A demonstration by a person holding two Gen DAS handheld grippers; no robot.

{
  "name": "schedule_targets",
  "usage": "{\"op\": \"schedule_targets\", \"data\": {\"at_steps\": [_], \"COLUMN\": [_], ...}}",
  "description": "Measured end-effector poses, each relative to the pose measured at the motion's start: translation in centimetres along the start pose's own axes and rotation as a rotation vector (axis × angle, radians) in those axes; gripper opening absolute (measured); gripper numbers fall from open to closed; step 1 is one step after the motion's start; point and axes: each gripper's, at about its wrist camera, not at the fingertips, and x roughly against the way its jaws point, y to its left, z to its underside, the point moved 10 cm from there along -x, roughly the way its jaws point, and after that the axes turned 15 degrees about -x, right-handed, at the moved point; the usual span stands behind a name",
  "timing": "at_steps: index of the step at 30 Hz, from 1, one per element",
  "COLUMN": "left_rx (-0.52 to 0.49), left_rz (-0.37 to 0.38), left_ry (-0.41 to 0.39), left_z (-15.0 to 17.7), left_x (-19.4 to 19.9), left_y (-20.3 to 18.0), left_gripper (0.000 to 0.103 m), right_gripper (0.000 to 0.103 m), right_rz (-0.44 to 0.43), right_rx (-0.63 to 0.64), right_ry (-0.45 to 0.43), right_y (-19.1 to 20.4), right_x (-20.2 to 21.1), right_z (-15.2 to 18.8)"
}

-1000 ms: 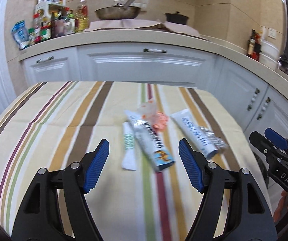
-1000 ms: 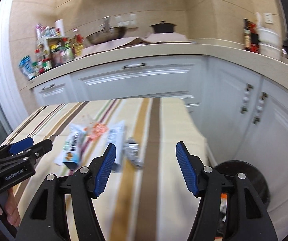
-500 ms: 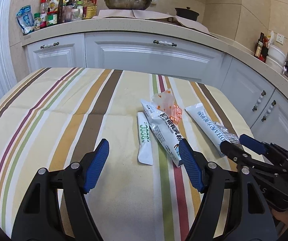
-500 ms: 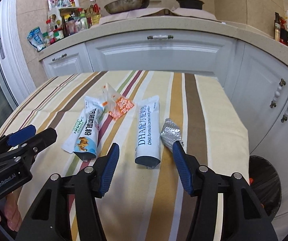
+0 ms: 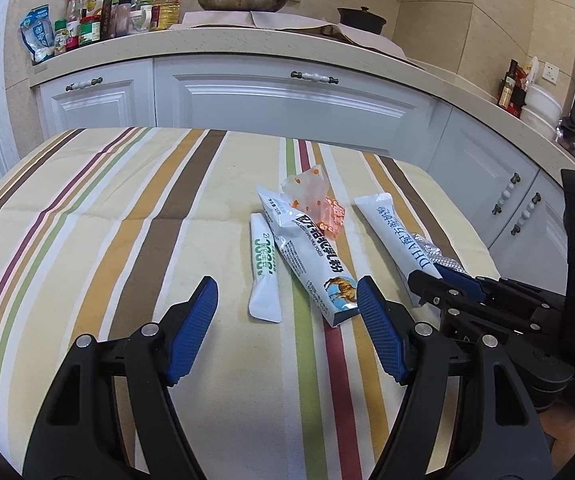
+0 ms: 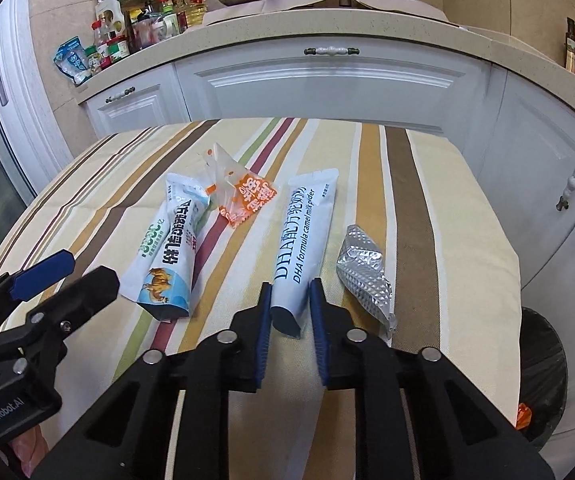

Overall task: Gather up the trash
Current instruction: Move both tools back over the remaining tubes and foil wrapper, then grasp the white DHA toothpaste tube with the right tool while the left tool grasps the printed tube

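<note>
While closing, right gripper (image 6: 289, 308) brackets sachet (image 6: 305, 236) (near end).

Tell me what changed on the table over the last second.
The right hand-held gripper came down to the DHA milk powder sachet, its jaws closing around the near end. The left hand-held gripper stayed open; the other wrappers kept their places.

A: Left wrist view looks forward and down, low over the striped cloth-covered table (image 5: 99, 240), facing the white kitchen cabinets (image 5: 287, 100).

B: Right wrist view sits nearer, same heading; both views share the long white DHA sachet (image 6: 301, 236).
</note>
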Motion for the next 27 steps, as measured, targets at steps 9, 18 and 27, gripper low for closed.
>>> {"op": "schedule_targets", "data": {"at_steps": [9, 18, 27], "left_rx": [-0.030, -0.033, -0.024], "left_rz": [0.017, 0.052, 0.084], "left_ry": [0.018, 0.074, 0.091], "left_z": [-0.2, 0.1, 0.3], "left_x": [-1.6, -3.5, -4.0], "left_y": [-1.9, -3.0, -3.2], "left_gripper": [0.068, 0.052, 0.017], "right_gripper": [0.015, 0.015, 0.015], "right_rz": [-0.017, -0.035, -0.046], "right_rx": [-0.005, -0.021, -0.029], "right_ry": [-0.030, -0.046, -0.053], "right_y": [-0.5, -1.3, -1.6], "right_x": [0.9, 1.4, 1.6], "right_z": [-0.5, -0.7, -0.5]}}
